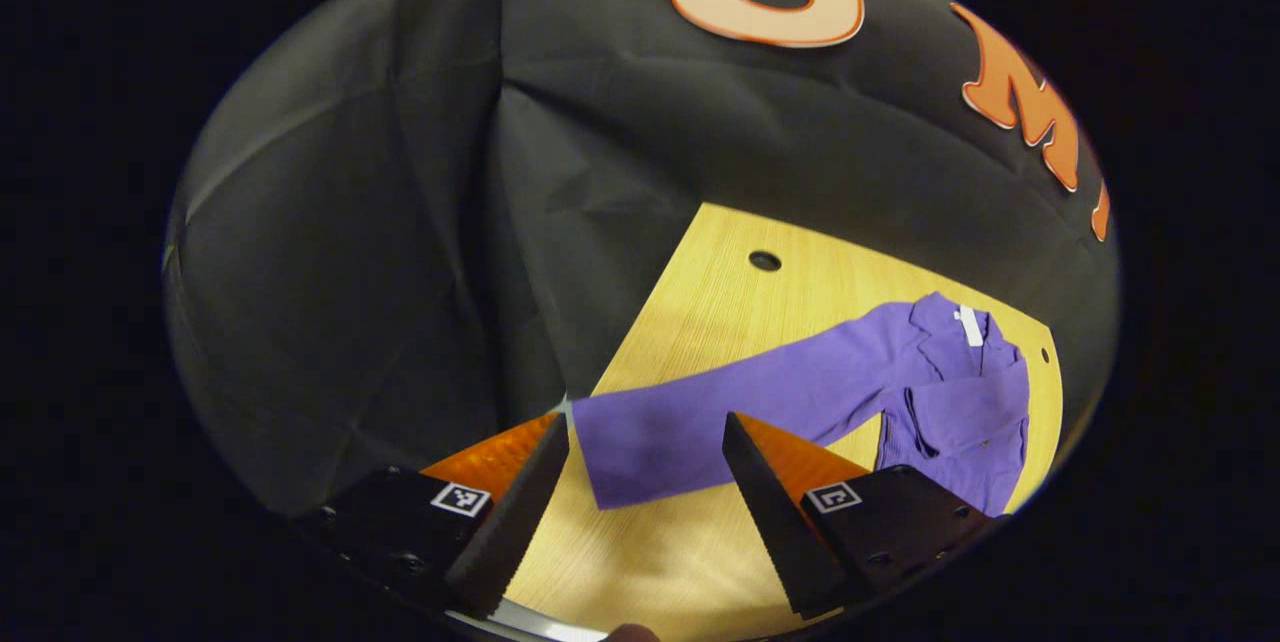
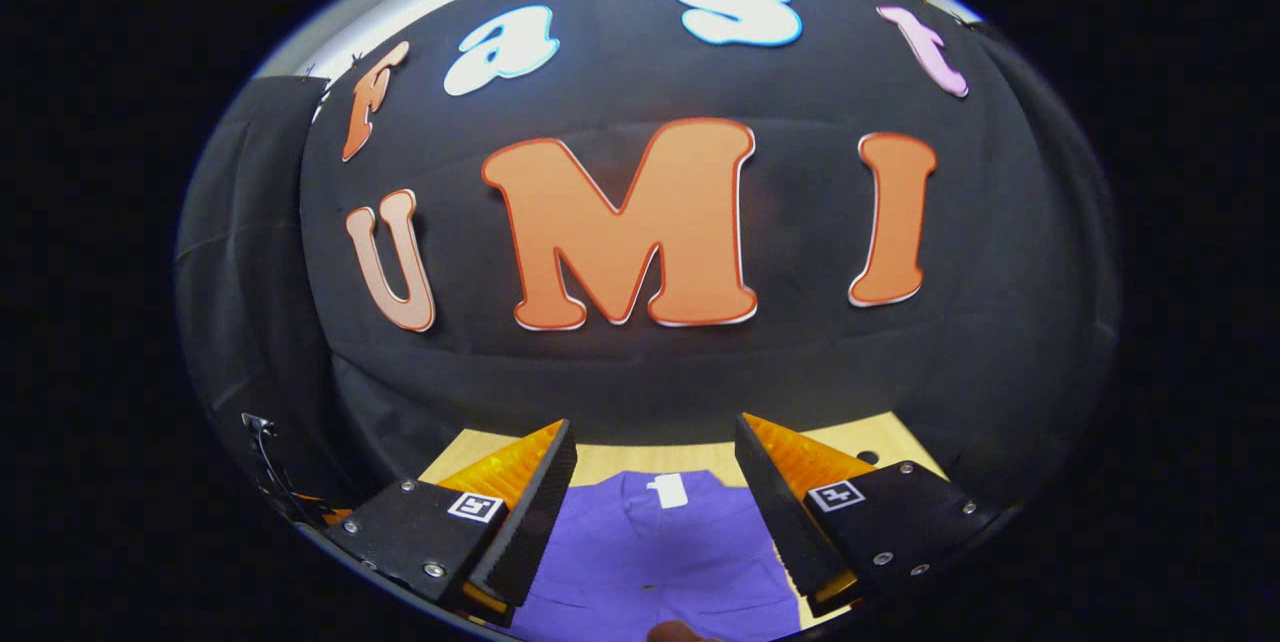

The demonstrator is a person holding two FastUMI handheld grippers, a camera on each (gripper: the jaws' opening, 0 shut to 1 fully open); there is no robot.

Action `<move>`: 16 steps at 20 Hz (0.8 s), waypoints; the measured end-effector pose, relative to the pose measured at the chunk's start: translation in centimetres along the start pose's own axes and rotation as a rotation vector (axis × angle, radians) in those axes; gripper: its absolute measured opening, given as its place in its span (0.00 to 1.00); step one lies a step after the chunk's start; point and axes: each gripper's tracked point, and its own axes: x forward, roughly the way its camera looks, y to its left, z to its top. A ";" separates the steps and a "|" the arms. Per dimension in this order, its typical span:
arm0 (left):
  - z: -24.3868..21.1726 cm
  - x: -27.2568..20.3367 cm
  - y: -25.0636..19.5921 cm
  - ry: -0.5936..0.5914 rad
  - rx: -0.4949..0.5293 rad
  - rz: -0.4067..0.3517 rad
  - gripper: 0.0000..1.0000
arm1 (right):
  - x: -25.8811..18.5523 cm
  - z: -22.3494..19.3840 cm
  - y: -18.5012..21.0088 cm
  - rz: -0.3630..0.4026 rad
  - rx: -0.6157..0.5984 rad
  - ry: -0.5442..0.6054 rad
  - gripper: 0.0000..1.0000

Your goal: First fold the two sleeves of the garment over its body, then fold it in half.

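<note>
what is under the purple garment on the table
The purple garment lies on a wooden table, one sleeve stretched out flat on the bare wood. Whatever may lie beneath the body is covered by cloth.

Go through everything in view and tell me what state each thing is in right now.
Purple garment: flat on the table, not yet folded in half.
Sleeve: stretched out, unfolded.
Left hand-held gripper: open, holding nothing.
Right hand-held gripper: open over the collar.
Table: bearing the garment.
</note>
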 end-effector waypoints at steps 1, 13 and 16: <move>-0.3 0.8 0.0 0.030 0.005 -0.006 0.99 | -0.6 0.4 -0.1 -0.007 -0.006 -0.017 0.95; -7.5 8.2 1.4 0.497 -0.133 -0.082 0.98 | -5.7 2.2 -2.3 -0.120 -0.101 -0.127 0.95; -8.2 9.6 2.1 0.557 -0.167 -0.081 0.97 | -6.7 1.7 -2.7 -0.131 -0.113 -0.127 0.95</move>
